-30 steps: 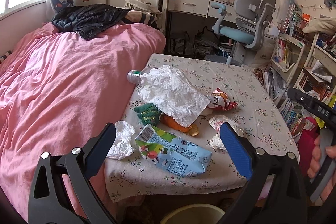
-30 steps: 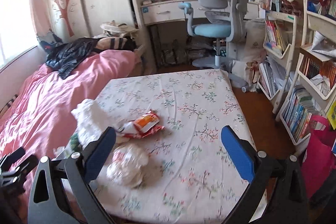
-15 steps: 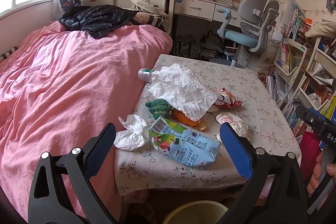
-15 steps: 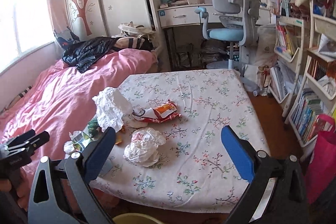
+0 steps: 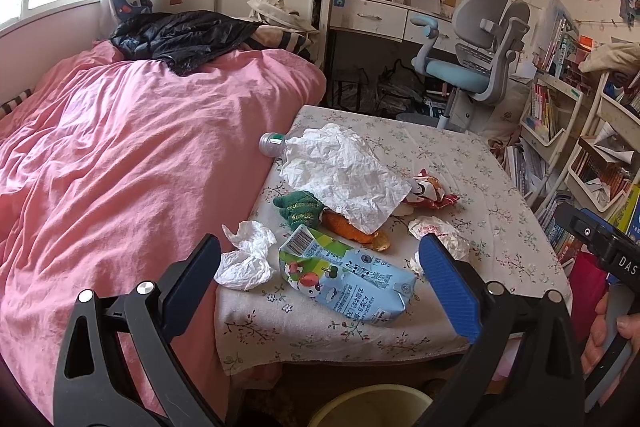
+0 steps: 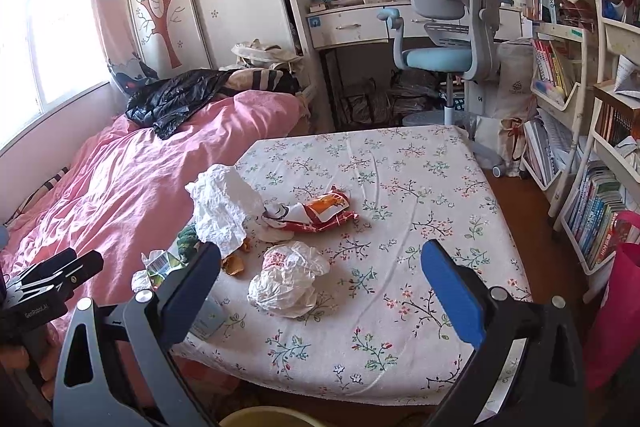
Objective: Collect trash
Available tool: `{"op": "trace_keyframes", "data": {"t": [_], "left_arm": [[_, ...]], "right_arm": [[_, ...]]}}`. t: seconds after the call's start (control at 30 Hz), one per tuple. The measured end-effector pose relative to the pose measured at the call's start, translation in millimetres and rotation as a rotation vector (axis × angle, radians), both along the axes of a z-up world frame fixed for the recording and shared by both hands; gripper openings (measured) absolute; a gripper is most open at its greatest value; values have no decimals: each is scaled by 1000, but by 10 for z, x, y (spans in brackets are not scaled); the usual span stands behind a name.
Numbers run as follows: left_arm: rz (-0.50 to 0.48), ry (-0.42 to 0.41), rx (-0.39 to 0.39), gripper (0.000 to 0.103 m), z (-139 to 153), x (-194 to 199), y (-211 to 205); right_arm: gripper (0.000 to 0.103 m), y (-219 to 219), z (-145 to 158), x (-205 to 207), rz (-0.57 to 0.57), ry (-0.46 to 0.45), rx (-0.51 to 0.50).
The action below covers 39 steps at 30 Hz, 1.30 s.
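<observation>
1. Both cameras have drawn back from the tabletop (image 6: 420,187) over the last second; the full litter spread now shows.
2. Left gripper (image 5: 320,269): fingers wide apart, empty, hovering before the milk carton (image 5: 344,277) at the near edge.
3. Right gripper (image 6: 320,267): fingers wide apart, empty, facing the crumpled plastic bag (image 6: 288,279).
4. Trash is uncollected: white paper (image 5: 344,175), snack wrapper (image 6: 316,213), tissue (image 5: 246,255).
5. Bin rim (image 5: 368,407) sits below the edge. Judgement: collection has not begun.

A white cloth (image 6: 400,227) is showing small floral sprigs; the duvet (image 5: 120,167) is glowing pink; the carton (image 5: 348,279) is wearing blue and green; the wrapper (image 6: 320,213) is showing red and orange.
</observation>
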State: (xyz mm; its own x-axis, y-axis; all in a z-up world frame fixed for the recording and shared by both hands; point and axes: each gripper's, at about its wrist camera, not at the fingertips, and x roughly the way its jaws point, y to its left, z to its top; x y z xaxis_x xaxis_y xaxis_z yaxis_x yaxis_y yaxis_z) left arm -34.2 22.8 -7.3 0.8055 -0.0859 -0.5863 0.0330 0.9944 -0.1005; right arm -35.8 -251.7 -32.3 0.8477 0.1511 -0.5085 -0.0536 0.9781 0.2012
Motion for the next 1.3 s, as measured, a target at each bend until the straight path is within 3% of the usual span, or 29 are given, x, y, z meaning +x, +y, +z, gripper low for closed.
{"op": "trace_keyframes", "data": {"t": [1.13,1.3], "left_arm": [[-18,-2,17,96,-12,8,-69],[38,32,-41,96,-34,45,188]], "right_arm": [[97,61,-20,63,24,19,-5],[97,100,-88,138,40,49,-26]]}}
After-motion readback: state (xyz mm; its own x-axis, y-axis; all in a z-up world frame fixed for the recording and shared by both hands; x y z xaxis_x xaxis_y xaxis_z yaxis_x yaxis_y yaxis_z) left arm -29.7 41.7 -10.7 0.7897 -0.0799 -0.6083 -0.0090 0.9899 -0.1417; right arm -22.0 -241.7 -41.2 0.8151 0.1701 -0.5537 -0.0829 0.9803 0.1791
